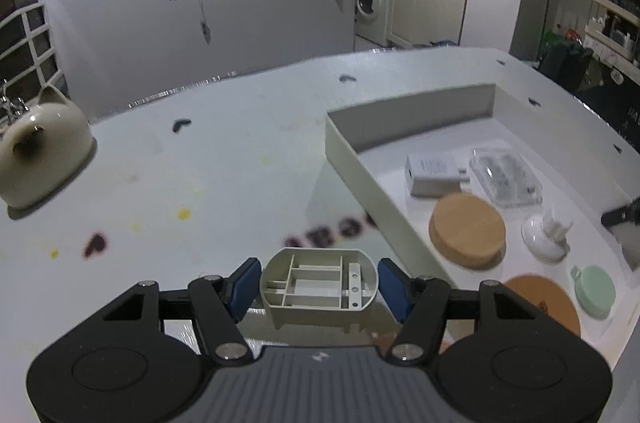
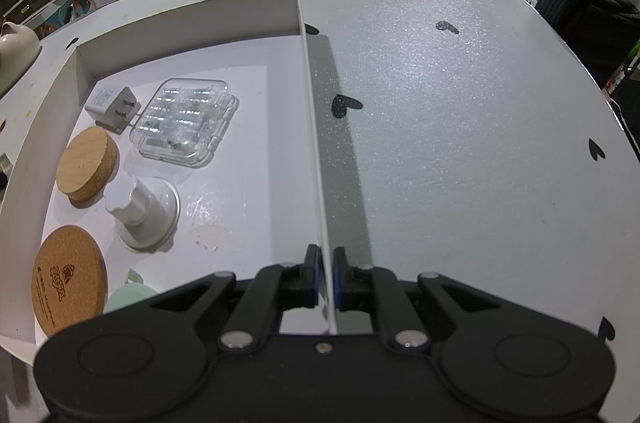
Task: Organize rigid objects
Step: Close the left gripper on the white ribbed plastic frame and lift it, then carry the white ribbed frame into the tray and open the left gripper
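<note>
My left gripper is shut on a grey plastic part with ribbed compartments, held above the table left of the white box. My right gripper is shut on the box's right wall at its near end. Inside the box lie a white charger, a clear plastic case, a wooden lid, a white suction hook, a cork coaster and a mint green piece. The same items show in the left wrist view, with the wooden lid nearest the box's left wall.
A cream cat-shaped ceramic pot stands at the table's far left. The white tabletop has black heart marks and yellow stains. A dark chair back stands beyond the table's right edge.
</note>
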`<state>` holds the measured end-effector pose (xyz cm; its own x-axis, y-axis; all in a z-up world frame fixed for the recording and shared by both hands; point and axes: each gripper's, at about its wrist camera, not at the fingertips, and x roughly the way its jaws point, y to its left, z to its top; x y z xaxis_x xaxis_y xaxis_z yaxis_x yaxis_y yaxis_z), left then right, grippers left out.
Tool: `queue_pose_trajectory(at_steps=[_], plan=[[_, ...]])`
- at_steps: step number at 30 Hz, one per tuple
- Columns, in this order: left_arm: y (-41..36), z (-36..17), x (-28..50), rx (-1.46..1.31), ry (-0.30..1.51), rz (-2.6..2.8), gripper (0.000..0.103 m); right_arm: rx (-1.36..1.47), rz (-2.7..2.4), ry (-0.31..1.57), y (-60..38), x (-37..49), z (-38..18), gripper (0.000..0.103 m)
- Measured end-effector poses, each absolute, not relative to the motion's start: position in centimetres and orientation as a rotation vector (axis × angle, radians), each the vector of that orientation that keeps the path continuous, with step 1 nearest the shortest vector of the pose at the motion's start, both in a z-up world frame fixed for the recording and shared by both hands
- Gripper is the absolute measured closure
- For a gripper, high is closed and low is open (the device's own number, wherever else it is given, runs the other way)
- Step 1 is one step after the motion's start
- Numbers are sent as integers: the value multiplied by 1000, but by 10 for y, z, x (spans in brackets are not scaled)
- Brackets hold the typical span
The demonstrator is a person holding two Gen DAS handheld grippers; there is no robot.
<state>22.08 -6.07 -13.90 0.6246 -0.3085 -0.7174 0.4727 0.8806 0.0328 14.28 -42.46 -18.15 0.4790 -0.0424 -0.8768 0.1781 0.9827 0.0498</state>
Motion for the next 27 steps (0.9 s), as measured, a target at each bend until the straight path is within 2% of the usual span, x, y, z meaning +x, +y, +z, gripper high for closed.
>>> queue_pose_trajectory(at_steps=[15,27], plan=[[-125,-92,262,122,666,-557,39,148,-135,1062,-424,143,-181,95],[-193,-101,305,28,770,-588,39,158,-132,1060,-426,143,-182,95]])
